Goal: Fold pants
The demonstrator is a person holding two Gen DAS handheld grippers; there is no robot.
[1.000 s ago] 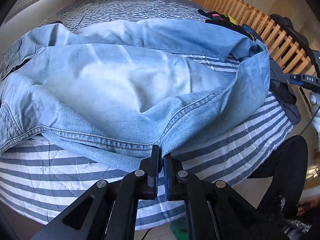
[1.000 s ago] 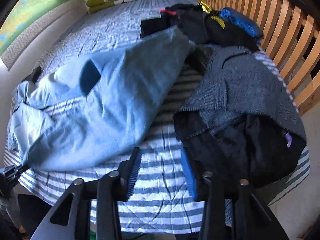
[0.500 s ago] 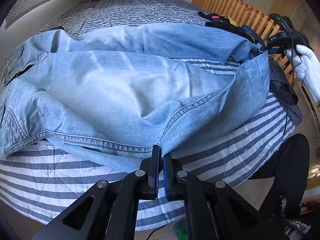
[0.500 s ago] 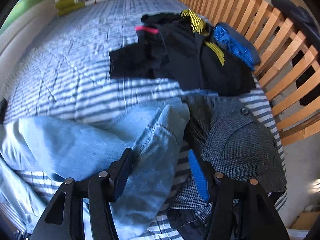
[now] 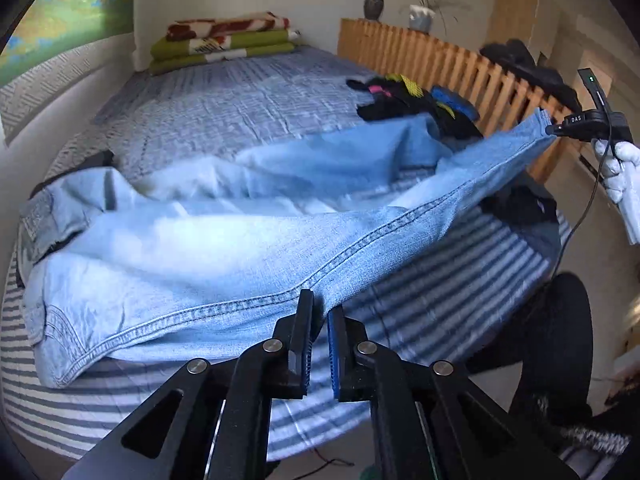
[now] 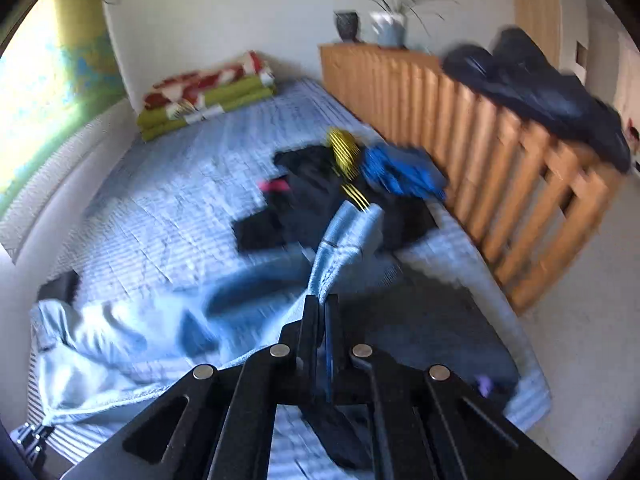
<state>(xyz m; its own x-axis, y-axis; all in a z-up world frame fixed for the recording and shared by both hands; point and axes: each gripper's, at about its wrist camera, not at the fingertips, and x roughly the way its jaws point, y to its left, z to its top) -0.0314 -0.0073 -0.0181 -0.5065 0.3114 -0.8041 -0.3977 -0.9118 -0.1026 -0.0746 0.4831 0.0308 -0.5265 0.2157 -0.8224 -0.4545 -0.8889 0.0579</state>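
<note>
- The bed (image 5: 248, 104), under a blue-and-white striped cover, fills most of both of your wrist views; a slatted wooden rail (image 6: 500, 160) runs along its right side.
- The light-blue jeans (image 5: 192, 248) lie crumpled across the near half of the bed, waistband end towards the left, with one leg lifted off the cover and stretched in a taut line between your two grippers.
- A heap of dark clothes (image 6: 320, 196) with yellow, pink and blue trim sits on the bed beyond the jeans, near the rail; a dark grey garment (image 6: 432, 320) lies on the cover just right of your right gripper.
- A dark jacket (image 6: 540, 84) is draped over the top of the rail.
- Folded green and red-patterned blankets (image 5: 224, 46) are stacked at the far end of the bed against the wall.
- Your left gripper (image 5: 319, 314) has its jaws drawn close on the stitched seam of the jeans leg, the denim pinched at the tips.
- Your right gripper (image 6: 321, 304) has its jaws closed on the hem end of that leg, which stands up in front of the tips; this view is blurred.
- In the left view your gloved right hand (image 5: 618, 168) holds that gripper out past the bed's right edge.
- Two pots (image 5: 396, 10) stand on the ledge above the rail, one with a thin-leaved plant.
</note>
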